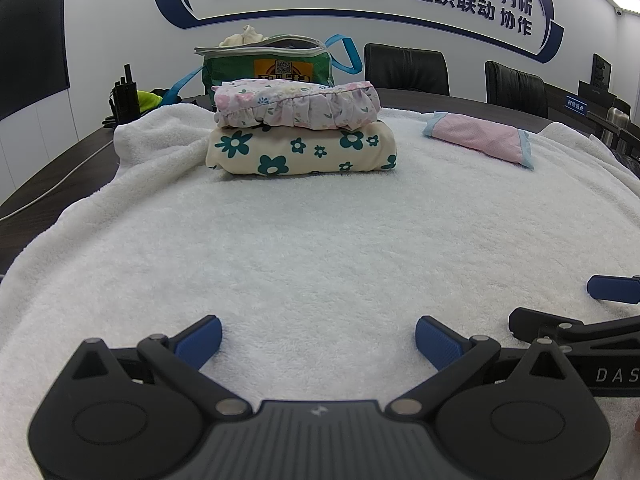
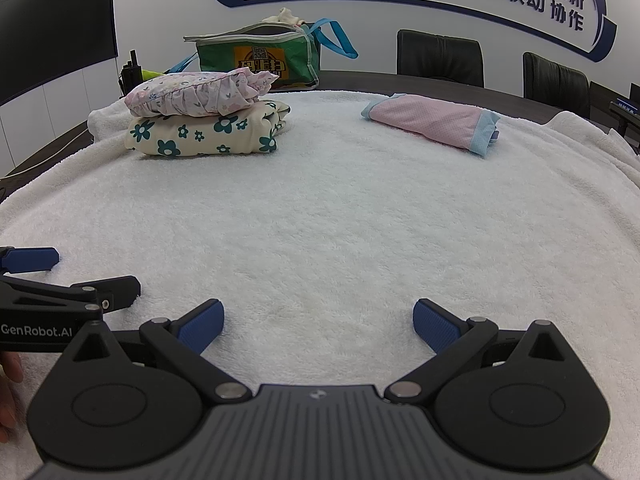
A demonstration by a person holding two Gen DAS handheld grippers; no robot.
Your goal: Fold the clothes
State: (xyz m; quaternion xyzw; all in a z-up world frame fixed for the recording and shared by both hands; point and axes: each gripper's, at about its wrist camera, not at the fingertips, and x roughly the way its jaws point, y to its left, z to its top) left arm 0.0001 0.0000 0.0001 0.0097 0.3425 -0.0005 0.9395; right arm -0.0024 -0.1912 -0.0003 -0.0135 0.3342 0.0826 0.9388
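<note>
White towel [image 1: 320,240] over bench; both grippers' fingers spread, empty. Stacked clothes [image 1: 298,132] upper centre could be toppled if snagged.

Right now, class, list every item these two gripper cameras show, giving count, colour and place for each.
Towel: one, white, covering the table.
Flower-print garment: one, cream with teal flowers, folded, far left on the towel.
Ruffled garment: one, pink floral, folded, stacked on it.
Pink garment: one, pink with blue trim, folded, far right.
Bag: one, green with blue straps, behind the stack.
Chairs: two, black, at the far side.
Left gripper: black with blue pads, open, empty.
Right gripper: same, open, empty.
</note>
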